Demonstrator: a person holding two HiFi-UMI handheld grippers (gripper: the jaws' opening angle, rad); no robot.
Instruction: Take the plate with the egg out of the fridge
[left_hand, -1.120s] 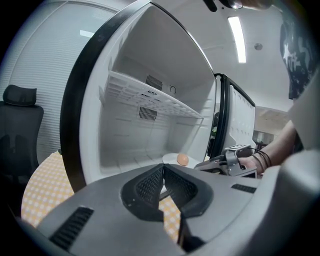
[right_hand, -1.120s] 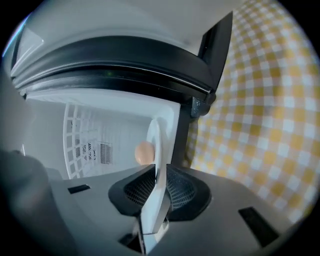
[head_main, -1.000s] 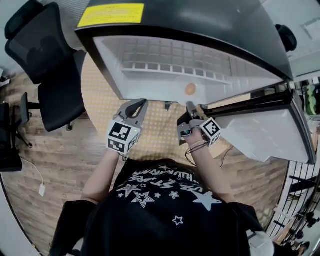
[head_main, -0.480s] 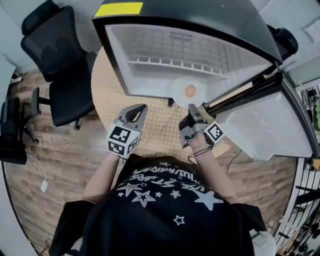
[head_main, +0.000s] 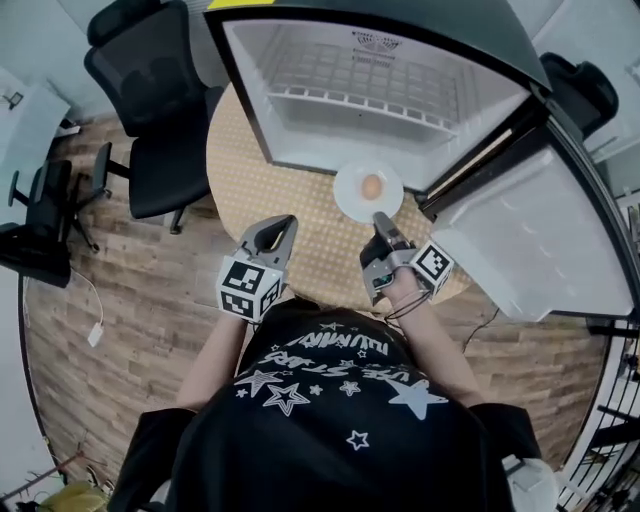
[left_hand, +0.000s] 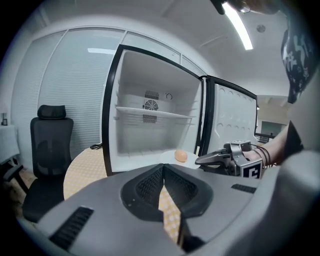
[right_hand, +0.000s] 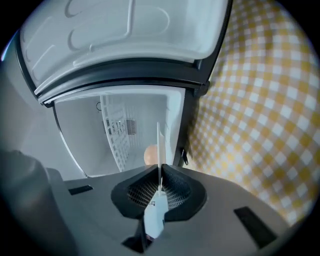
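Because the right gripper (head_main: 381, 220) pinches the plate (head_main: 350, 196) by its rim, the egg (head_main: 371, 186) sits level outside the fridge (head_main: 300, 125). The left gripper (head_main: 284, 224) is clenched empty, apparently spare.

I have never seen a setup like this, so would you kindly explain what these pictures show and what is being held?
No robot here: a person holds a two-jaw gripper in each hand. The head view looks down from a camera on the person's head; the two gripper views come from cameras riding on each gripper. An open fridge stands on a round table with a checked cloth, an office chair beside it. The right gripper is shut on the rim of a white plate carrying an egg, at the fridge's open front. The left gripper is shut and empty.
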